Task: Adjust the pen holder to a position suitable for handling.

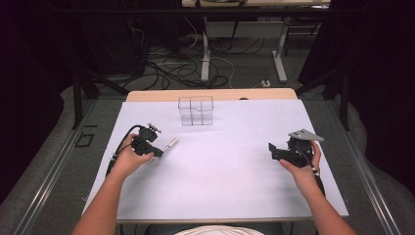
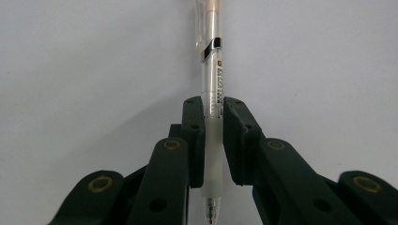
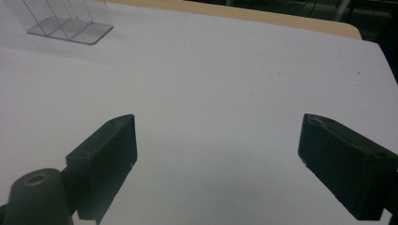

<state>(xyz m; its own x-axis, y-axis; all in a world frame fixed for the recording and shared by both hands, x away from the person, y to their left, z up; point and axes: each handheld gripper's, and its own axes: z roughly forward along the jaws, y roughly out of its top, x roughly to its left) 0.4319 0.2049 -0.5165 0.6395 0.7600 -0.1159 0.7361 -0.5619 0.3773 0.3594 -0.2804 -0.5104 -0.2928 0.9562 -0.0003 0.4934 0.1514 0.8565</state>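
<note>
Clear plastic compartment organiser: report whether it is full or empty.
Empty. The clear plastic compartment organiser stands upright on the white table; the table shows through its bare compartments in the high and right gripper views.

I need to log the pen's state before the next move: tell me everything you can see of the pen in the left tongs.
The pen is a clear plastic ballpoint with a frosted, rubbery-looking grip sleeve, a clear clip with a black band, small print on the barrel and an amber-tinted far end. The left tongs are shut on its grip sleeve, a pad on each side. Its writing tip points back toward the hand. In the high view it juts out from the tongs over the white table, toward the clear organizer; whether it rests on the table is unclear.
</note>
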